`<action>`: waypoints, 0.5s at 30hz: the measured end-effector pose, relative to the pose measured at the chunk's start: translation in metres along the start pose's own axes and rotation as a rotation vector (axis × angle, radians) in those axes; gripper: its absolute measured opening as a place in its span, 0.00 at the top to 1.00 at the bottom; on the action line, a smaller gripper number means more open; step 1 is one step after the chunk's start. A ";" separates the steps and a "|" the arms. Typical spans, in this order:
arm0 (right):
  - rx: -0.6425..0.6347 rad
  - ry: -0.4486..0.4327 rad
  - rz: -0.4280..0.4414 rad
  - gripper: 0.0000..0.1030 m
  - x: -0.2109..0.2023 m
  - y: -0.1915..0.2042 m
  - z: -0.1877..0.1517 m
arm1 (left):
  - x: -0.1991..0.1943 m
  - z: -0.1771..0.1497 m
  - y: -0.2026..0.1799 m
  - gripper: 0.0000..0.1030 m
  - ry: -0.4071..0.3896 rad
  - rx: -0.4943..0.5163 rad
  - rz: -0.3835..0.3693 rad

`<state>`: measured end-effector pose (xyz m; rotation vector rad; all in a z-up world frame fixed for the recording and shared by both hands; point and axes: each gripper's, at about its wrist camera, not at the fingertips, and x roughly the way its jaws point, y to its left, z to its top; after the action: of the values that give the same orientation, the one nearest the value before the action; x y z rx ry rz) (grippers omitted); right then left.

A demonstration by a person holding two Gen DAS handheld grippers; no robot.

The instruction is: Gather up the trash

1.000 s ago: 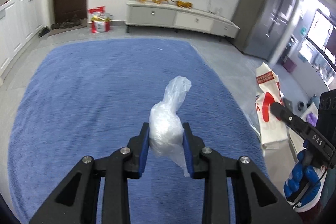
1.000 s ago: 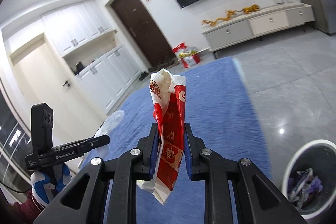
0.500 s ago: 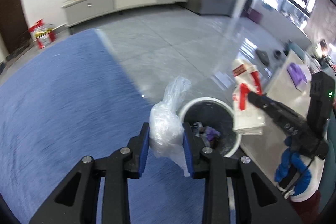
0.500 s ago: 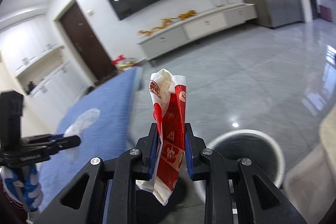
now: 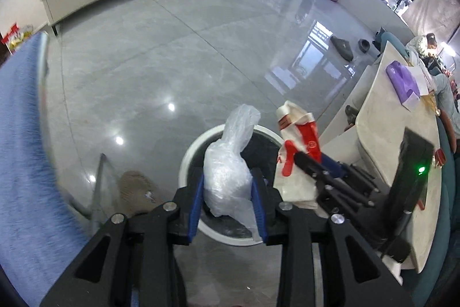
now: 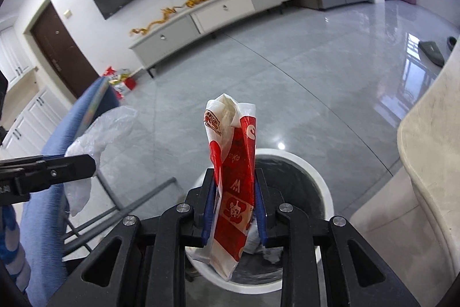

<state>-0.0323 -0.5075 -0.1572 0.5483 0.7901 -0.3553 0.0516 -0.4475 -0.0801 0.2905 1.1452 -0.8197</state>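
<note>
My left gripper (image 5: 228, 202) is shut on a crumpled clear plastic bag (image 5: 230, 163) and holds it above the white trash bin (image 5: 187, 154). My right gripper (image 6: 234, 205) is shut on a red and white snack wrapper (image 6: 234, 171) above the same bin (image 6: 319, 186), which has a dark liner. The wrapper (image 5: 296, 160) and the right gripper (image 5: 313, 171) also show in the left wrist view, just right of the bag. The bag (image 6: 97, 134) and the left gripper (image 6: 83, 163) show at the left of the right wrist view.
A table with a blue cloth (image 5: 20, 163) and metal legs (image 6: 120, 212) stands left of the bin. A pale curved counter (image 5: 388, 134) stands right of it. Grey tiled floor (image 5: 187, 48) lies beyond, with a TV cabinet (image 6: 218, 16) at the wall.
Both grippers have swung from the blue table toward the right and down, and now hang over the trash bin, closer together. Each still holds its piece of trash.
</note>
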 end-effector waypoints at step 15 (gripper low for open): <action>0.063 0.045 -0.043 0.56 0.005 -0.019 -0.022 | -0.019 -0.022 0.008 0.52 -0.035 0.001 0.006</action>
<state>-0.0513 -0.5100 -0.1796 0.6007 0.8374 -0.4096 0.0387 -0.4208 -0.0734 0.2798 1.1105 -0.8170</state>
